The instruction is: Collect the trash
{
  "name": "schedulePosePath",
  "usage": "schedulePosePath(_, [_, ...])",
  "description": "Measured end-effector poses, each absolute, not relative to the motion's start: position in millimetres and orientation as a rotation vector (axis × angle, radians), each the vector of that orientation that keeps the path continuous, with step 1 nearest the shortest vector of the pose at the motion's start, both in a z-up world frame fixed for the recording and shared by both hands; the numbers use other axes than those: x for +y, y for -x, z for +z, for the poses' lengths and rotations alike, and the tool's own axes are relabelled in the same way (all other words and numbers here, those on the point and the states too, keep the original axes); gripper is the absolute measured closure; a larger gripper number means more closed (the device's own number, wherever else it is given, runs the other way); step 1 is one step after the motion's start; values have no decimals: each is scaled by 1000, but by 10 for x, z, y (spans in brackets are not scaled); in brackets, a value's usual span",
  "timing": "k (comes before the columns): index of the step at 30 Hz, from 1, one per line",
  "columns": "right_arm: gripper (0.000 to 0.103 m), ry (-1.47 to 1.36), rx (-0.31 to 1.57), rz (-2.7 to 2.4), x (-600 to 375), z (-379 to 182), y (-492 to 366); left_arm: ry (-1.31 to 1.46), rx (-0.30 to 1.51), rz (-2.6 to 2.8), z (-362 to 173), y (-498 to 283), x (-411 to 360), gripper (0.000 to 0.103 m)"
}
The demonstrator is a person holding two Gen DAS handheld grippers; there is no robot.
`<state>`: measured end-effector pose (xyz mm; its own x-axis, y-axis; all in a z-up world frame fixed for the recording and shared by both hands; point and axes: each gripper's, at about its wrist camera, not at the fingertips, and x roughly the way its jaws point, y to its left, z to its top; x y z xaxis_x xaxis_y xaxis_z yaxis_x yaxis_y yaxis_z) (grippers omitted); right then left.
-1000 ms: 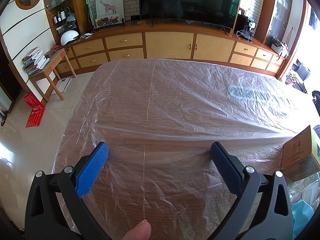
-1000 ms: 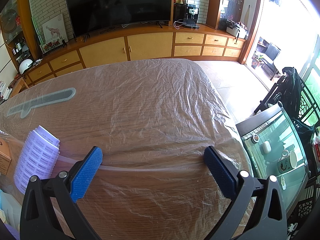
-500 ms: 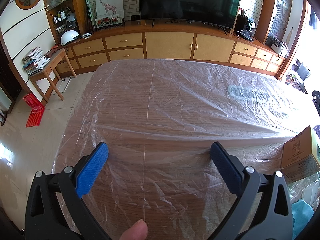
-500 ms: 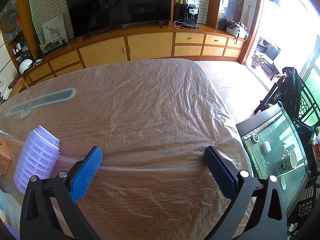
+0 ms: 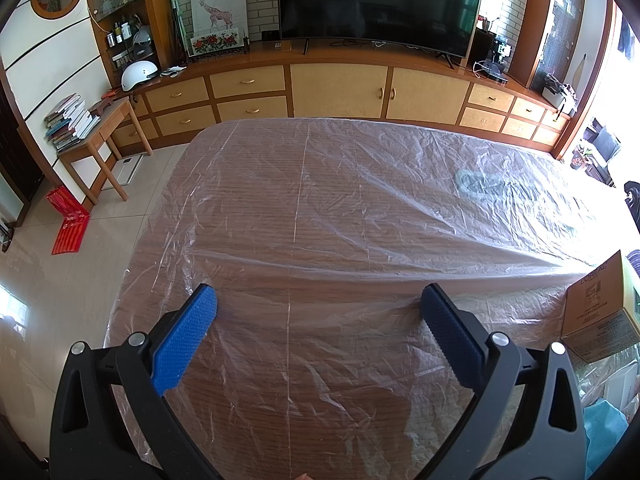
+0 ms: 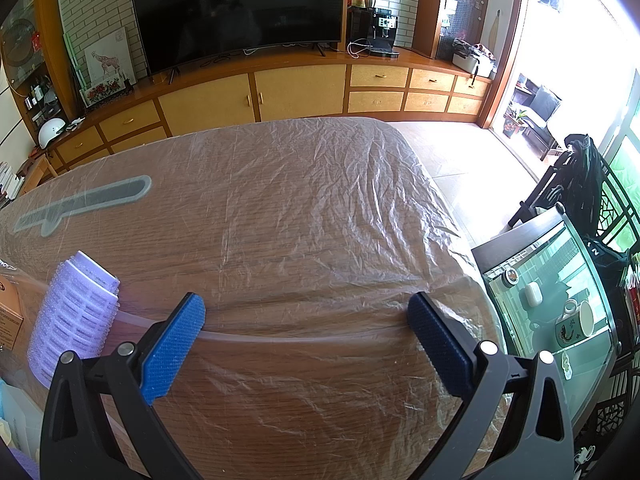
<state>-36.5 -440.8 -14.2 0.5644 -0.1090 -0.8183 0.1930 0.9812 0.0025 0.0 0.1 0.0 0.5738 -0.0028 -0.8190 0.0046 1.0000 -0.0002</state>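
Note:
A wooden table [image 5: 320, 208] lies under a crinkled clear plastic sheet. My left gripper [image 5: 319, 300] is open and empty above its near part. A brown cardboard box [image 5: 600, 308] stands at the right edge of the left wrist view, right of the gripper. My right gripper [image 6: 306, 312] is open and empty over the table [image 6: 300, 220]. A purple hair roller [image 6: 76, 316] lies just left of its left finger [image 6: 172, 348]. A grey comb [image 6: 84, 202] lies under the plastic at the far left; it also shows in the left wrist view [image 5: 484, 184].
A wooden cabinet wall with a large TV [image 5: 376, 0] runs behind the table. A small side table with books [image 5: 96, 124] and a red bag [image 5: 70, 220] stand left. A glass-topped table with a mug [image 6: 576, 320] stands right of the table. Teal cloth [image 5: 604, 428] lies low right.
The fingertip at the bottom of the left wrist view has dropped almost out of sight. Both grippers and the objects have stayed still.

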Motion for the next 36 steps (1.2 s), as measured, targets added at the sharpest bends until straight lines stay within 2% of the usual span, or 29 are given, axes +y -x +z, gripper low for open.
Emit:
schedulePosePath(12, [4,-96,959,-182,-4411,-154,357,15,950,-52,23,27,7,2])
schedulePosePath(15, [4,-126,1029,-199,-4411,-142,331,74,909,-109,159,143,4,2])
schedulePosePath(20, [4,-51,976,-224,-4178,167,416,78,905,-171,400,374,-88,2])
schedulePosePath(24, [4,-84,928,-146,-4022,437,475,46,864,-239,559,623,-322,2])
schedulePosePath(29, [4,-75,971,-57,-3701,596,346,-52,841,-378,757,593,-749,2])
schedulePosePath(36, [4,-96,1116,-17,-3459,346,194,-203,915,-588,653,472,-1371,2])
